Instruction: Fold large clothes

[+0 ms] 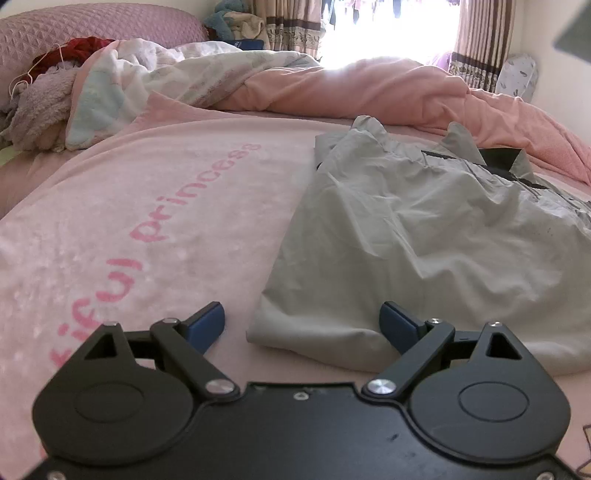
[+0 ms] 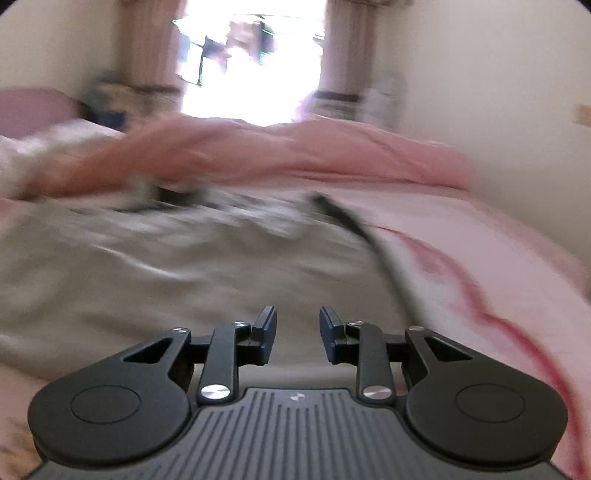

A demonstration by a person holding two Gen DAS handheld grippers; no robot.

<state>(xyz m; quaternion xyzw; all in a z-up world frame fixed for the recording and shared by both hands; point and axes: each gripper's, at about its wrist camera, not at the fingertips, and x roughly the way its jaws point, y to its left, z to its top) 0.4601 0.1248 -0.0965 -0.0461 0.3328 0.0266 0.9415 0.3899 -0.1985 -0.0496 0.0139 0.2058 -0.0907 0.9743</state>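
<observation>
Lying on the pink bed sheet (image 1: 166, 221) is the grey garment (image 1: 424, 229), a large, crumpled piece with a darker lining or collar showing at its far end, toward the heaped pink duvet (image 1: 369, 88). In the left wrist view it fills the right half of the bed, its near rounded corner reaching down between the tips of the left claw (image 1: 303, 325).

That left claw stands spread wide, released — its blue left pad (image 1: 207, 325) sits over the bare sheet, and its blue right pad (image 1: 399, 328) sits over the garment's near edge. Whether either pad touches the cloth cannot be told. Pink lettering runs along the sheet to the left of the garment. A quilted pink headboard (image 1: 74, 33) and a pile of mixed bedding and clothes lie at the far left, and a bright window (image 1: 388, 29) with striped curtains (image 1: 480, 44) stands behind the bed.

The right wrist view is heavily smeared by motion. The right claw (image 2: 297, 332) hovers over the grey garment (image 2: 166, 277), its two pads partly apart with a clear gap between them — nothing is gripped there. A dark strip (image 2: 369, 236) along the garment's right edge borders the pink sheet (image 2: 480, 258).
</observation>
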